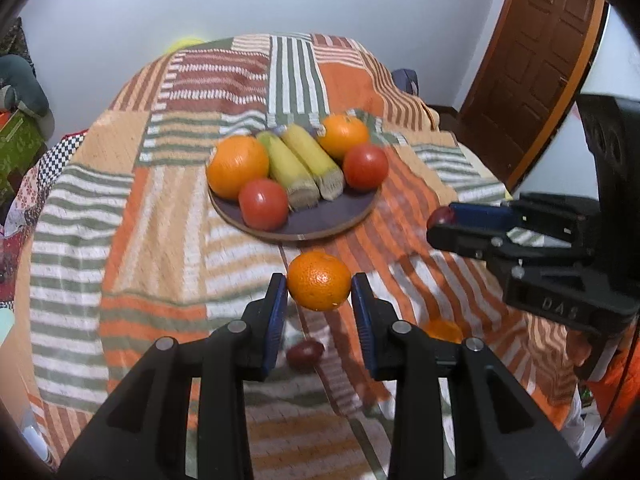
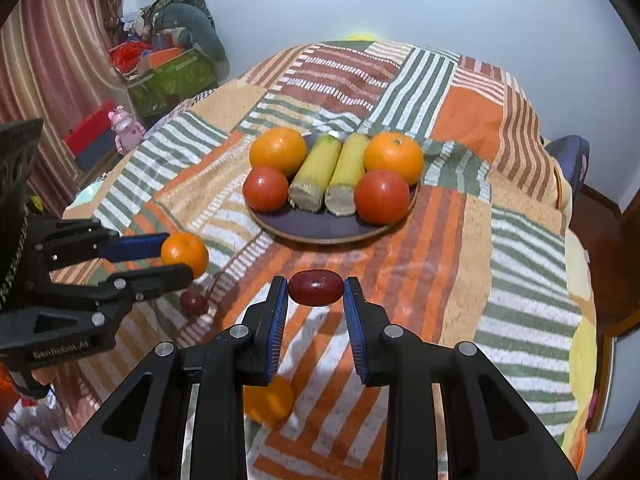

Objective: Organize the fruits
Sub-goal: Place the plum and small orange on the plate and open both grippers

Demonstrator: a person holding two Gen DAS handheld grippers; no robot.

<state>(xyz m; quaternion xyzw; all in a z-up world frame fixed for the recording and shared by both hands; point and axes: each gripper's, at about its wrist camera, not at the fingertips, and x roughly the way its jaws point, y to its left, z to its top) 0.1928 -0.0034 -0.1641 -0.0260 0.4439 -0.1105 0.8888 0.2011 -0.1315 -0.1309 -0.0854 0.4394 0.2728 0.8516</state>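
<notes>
Left claw point(image 1: 319, 283) grips mandarin point(image 1: 319, 280), right claw point(image 2: 316, 287) grips date point(image 2: 316, 286), both near plate point(image 1: 320, 226). Mandarin light, soft-skinned, probably squashable; hold across middle.

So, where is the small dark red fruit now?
The dark red fruit is clamped in the right hand-held gripper, above the cloth, in front of the plate.

1. Table point(image 2: 520, 208) with a patchwork striped cloth point(image 2: 344, 76) in orange, green, white and brown, draped over every edge.
2. Round dark plate point(image 2: 316, 226) near the middle, resting on the cloth.
3. Small dark-red fruit point(image 2: 194, 302) on the cloth towards the near left edge.
4. An orange point(image 2: 268, 400) on the cloth by the near edge, partly hidden.
</notes>
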